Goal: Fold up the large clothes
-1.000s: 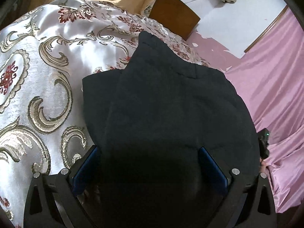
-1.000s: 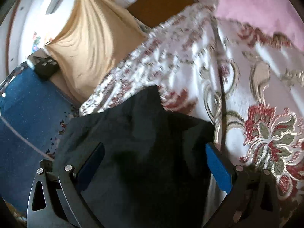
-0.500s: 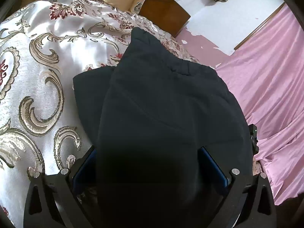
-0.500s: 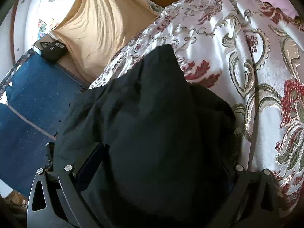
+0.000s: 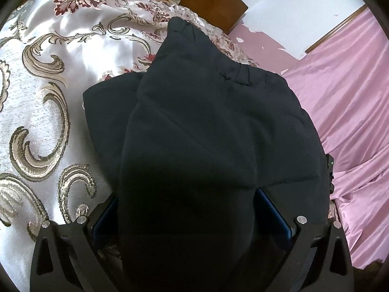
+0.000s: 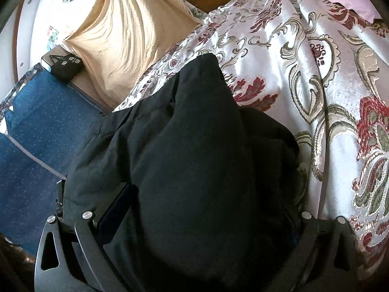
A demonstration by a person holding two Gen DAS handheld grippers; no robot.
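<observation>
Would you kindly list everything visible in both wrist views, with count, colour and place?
dark garment: one, black, bunched on the bedspread and draped over both tongs
bedspread: one, silvery white with gold scrolls and red flowers, under the garment
pink sheet: one, pink, to the right in the left wrist view
yellow cloth: one, pale yellow, beyond the bedspread
blue fabric: one, dotted blue, left in the right wrist view
small black case: one, black, beside the yellow cloth
wooden board: one, brown, behind the bedspread
left tongs: black frame, blue pads, fingers spread around garment
right tongs: black frame, fingertips hidden by garment
</observation>
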